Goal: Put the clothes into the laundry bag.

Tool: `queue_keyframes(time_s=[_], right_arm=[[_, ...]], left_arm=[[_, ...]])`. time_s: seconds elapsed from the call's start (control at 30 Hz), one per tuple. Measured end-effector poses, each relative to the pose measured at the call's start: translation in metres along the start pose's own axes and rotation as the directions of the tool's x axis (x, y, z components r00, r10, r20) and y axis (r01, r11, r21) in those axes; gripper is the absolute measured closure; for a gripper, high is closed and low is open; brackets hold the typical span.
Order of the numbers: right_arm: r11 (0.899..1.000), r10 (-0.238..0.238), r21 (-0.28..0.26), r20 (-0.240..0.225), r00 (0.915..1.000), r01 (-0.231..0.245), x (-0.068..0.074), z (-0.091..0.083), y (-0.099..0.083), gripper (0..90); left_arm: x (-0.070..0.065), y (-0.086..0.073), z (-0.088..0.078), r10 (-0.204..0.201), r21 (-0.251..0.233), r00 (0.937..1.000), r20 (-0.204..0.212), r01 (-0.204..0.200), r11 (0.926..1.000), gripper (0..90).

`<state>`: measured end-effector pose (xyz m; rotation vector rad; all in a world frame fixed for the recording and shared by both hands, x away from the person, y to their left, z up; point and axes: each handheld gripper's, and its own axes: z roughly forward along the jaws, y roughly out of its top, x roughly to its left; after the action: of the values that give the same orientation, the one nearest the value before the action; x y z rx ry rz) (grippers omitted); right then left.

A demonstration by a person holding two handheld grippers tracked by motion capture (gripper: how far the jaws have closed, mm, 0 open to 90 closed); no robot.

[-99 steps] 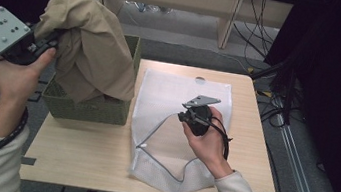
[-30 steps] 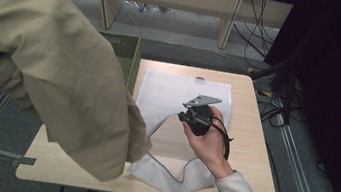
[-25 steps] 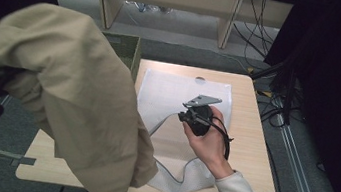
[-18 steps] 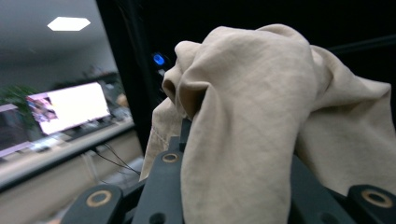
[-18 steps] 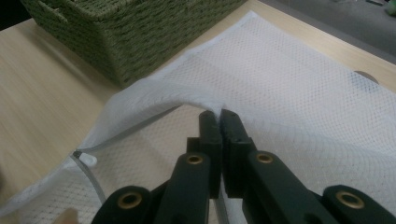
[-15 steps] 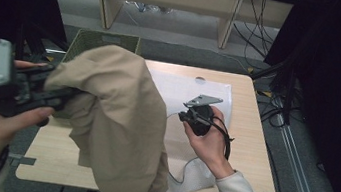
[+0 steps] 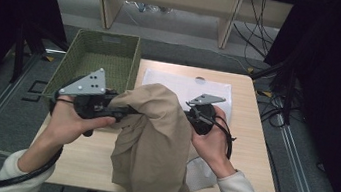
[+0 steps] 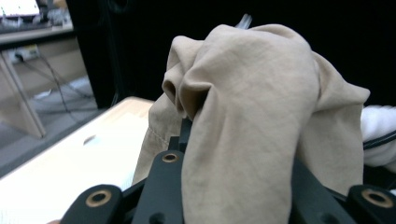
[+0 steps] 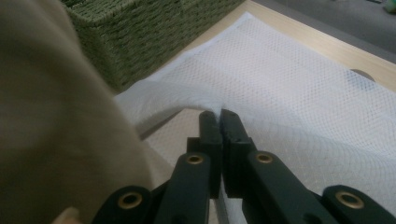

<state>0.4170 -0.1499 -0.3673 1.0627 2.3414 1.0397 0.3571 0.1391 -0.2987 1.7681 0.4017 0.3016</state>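
While my left tool [image 7: 128, 112] clamps a bunched fold of the tan garment [image 7: 153, 146], the rest of the cloth hangs in a loose drape over the middle of the tabletop [image 7: 248, 137], covering part of the white mesh laundry bag [image 7: 188, 84] and spilling past the near edge. In the left gripper view the fabric [image 8: 261, 121] is heaped over my jaws, which are closed narrow on it. My right tool [image 9: 219, 116] is pinched shut on the edge of the mesh bag [image 9: 299, 93], lifting a small ridge of it beside the green woven basket [image 9: 140, 32], which stands at the far left of the tabletop.

I judge the garment light and very limp: it will not hold any shape, it sags wherever it is unsupported, and a grip on one bunch leaves most of it swinging free. It looks matte and a little creased, so it should not slip from the pads, but a thin single layer might. A thick gathered fold, or a hem or seam, is the safest place to hold it. The mesh is thinner and floppier, best held at its opening rim.
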Motion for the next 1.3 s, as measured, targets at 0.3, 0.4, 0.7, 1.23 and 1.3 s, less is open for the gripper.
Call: queue_keyframes(time_s=[0.3,0.4,0.7,1.23,1.3], right_arm=[[1.0,0.006,-0.021,0.007,1.0,-0.006,-0.003,-0.002,0.0,90.0],[0.999,0.031,-0.022,0.005,0.9995,-0.03,-0.002,-0.003,0.0,90.0],[1.0,0.02,-0.022,-0.003,0.9998,-0.02,0.0,-0.004,0.001,90.0],[1.0,-0.007,-0.015,-0.027,0.9996,0.007,0.002,-0.01,0.0,90.0],[1.0,0.017,-0.009,-0.02,0.9997,-0.017,0.001,-0.013,-0.002,90.0]], left_arm=[[-0.005,-0.028,0.046,0.107,0.199,0.9941,-0.019,-0.101,0.9748,76.2],[-0.012,-0.039,0.063,0.103,0.257,0.9946,0.013,-0.103,0.9608,76.2],[-0.016,-0.065,0.103,0.127,0.354,0.9919,0.005,-0.121,0.9273,76.2],[-0.007,-0.089,0.133,0.089,0.453,0.9885,-0.122,-0.024,0.8914,76.0],[-0.003,-0.088,0.13,0.096,0.459,0.9846,-0.146,-0.019,0.8884,76.1]])
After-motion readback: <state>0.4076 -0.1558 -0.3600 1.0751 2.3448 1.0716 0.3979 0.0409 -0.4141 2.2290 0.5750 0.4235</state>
